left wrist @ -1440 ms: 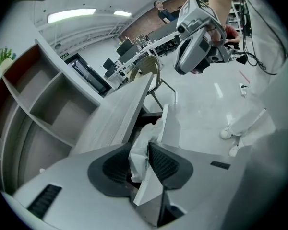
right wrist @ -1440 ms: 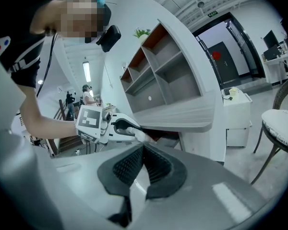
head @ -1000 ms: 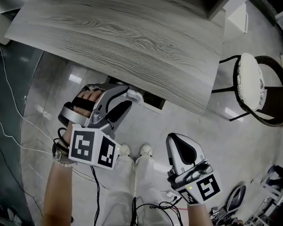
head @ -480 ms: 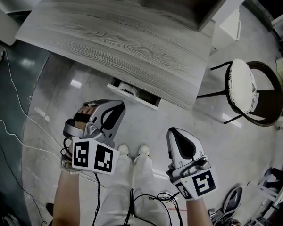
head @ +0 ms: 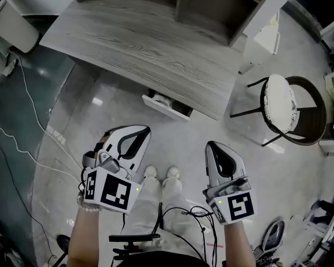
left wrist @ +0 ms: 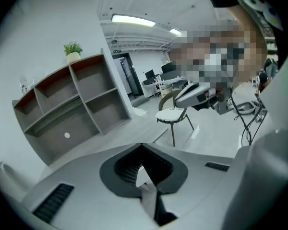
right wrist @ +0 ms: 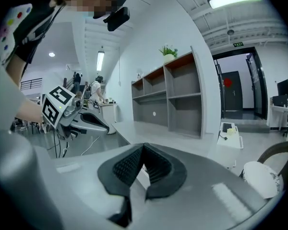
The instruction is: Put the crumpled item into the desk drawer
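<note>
The grey wooden desk (head: 145, 43) has a small drawer (head: 175, 111) standing open below its near edge. A white crumpled item (head: 160, 99) lies inside the drawer. My left gripper (head: 144, 130) hangs above the floor, nearer me than the drawer and apart from it. Its jaws have just been closing and are now shut with nothing between them (left wrist: 141, 145). My right gripper (head: 212, 145) is held beside it, to the right of the drawer, shut and empty (right wrist: 144, 145).
A round white-seated chair (head: 280, 105) stands right of the desk. A grey shelf unit (head: 211, 4) sits behind the desk. Cables (head: 23, 88) trail across the floor at left. The person's shoes (head: 158, 173) are between the grippers.
The left gripper has pulled back from the drawer mouth and risen, its jaws going from open to shut. The right gripper has risen too. The crumpled item stays in the drawer.
</note>
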`<state>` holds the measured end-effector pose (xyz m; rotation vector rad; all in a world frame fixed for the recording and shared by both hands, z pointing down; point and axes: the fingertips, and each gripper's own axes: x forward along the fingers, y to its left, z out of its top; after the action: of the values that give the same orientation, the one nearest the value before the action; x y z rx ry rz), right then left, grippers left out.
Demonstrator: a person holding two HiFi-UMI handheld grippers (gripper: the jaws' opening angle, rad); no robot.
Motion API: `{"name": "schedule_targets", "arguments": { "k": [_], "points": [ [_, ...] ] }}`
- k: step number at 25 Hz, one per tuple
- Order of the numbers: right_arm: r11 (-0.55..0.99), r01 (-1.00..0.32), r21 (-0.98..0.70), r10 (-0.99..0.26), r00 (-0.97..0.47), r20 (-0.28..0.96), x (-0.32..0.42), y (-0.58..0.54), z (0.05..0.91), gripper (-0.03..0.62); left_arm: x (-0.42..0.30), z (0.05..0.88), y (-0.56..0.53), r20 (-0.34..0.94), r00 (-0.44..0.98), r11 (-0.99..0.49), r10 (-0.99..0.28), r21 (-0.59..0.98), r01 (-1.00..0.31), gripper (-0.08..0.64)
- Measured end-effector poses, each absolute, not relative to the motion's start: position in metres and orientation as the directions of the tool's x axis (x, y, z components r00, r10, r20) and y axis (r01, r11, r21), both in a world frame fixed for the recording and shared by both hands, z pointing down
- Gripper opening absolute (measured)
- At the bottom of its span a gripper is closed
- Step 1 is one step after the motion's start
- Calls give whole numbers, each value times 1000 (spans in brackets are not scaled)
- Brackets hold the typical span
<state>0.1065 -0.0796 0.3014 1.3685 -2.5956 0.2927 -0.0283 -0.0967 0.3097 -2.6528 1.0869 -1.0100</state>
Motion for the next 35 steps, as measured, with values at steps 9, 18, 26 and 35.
{"name": "schedule_targets", "arguments": {
  "k": [9,18,26,35],
  "points": [
    [561,-827,-44,-796,-553,245,102,-56,243,9,-60,242,-59,476,530,-667,-701,-174,-725,6],
    [564,-825,-20,-800,-552,234,98,-40,211,9,-92,202,-37,425,480,-587,-767,-165,-793,6],
    [574,-819,5,-800,-559,217,91,-42,191,9,-102,186,-30,400,455,-548,-795,-152,-823,6],
    [572,-821,7,-806,-560,193,87,-42,180,9,-95,179,-26,395,475,-567,-786,-156,-809,6]
  ]
}}
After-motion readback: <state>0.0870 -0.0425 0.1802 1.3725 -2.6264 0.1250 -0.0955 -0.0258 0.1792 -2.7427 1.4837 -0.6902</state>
